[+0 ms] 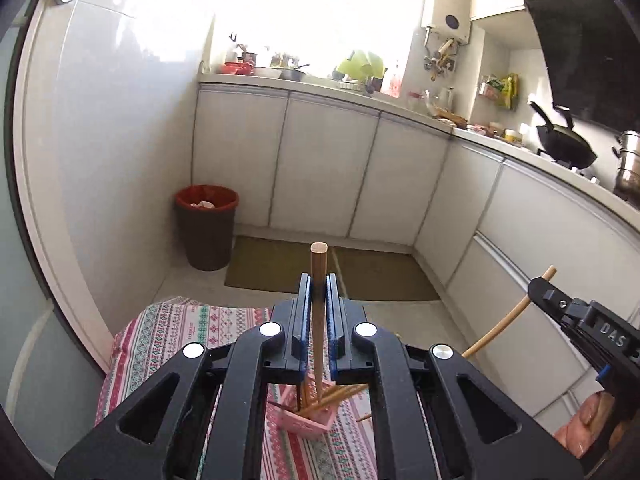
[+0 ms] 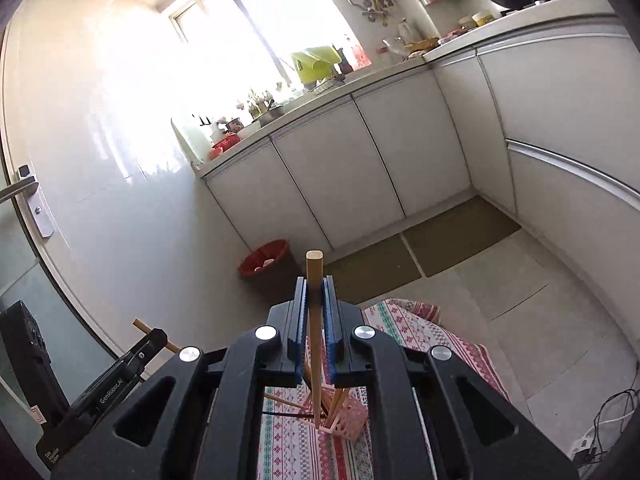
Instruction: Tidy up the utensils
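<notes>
The left gripper [image 1: 319, 286] was clenched on a darker chopstick [image 1: 319, 264], held upright above the pink basket [image 1: 310, 420] on the patterned bench [image 1: 168, 332]; the right gripper [image 2: 315, 290] likewise gripped a pale chopstick [image 2: 314, 268]; seemingly mid-sorting, each stick next needed lowering tip-first into the basket.

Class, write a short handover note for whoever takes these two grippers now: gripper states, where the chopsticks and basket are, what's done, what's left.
Left gripper: jaws shut on one chopstick, held upright.
Right gripper: jaws shut on another chopstick, also upright.
Pink basket: on the patterned cloth below both grippers, with several chopsticks leaning in it.
Done: one chopstick gripped in each gripper, above the basket.
Left: neither held chopstick is set down yet; a few more lie loose on the cloth beside the basket.
</notes>
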A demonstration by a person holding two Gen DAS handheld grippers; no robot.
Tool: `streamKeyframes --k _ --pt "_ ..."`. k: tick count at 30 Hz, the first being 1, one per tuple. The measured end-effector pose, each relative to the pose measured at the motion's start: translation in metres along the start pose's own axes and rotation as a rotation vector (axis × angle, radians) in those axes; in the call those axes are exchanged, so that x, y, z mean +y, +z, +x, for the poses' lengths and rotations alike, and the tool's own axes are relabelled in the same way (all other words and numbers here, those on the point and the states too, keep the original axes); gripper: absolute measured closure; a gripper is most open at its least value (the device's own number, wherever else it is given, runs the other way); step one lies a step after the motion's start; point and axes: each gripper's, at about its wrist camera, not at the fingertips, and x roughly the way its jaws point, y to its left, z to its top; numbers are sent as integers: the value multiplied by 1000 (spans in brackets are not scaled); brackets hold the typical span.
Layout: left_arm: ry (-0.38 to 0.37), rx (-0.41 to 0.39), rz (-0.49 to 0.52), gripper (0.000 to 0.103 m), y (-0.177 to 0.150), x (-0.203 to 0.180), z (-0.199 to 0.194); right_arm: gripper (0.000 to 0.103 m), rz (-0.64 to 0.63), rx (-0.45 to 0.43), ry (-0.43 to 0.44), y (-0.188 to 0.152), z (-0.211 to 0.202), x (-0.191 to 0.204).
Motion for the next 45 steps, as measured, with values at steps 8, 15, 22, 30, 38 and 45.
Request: streamKeyframes --k 8,15,22,30,38,45 --pt "15 94 -73 75 -17 27 37 95 11 -20 -4 -15 34 -1" --pt "82 -2 -140 59 -4 53 5 95 -1 -25 -19 -26 54 8" --pt "105 33 -162 56 -4 73 6 92 -74 50 -42 -56 91 26" --pt "114 67 -160 43 -7 76 11 42 -90 69 -92 -65 95 28" --pt "127 77 -123 29 -13 59 11 33 -137 59 -137 -62 77 28" --pt "236 4 -22 7 -28 25 -7 10 -199 4 -251 -59 44 29"
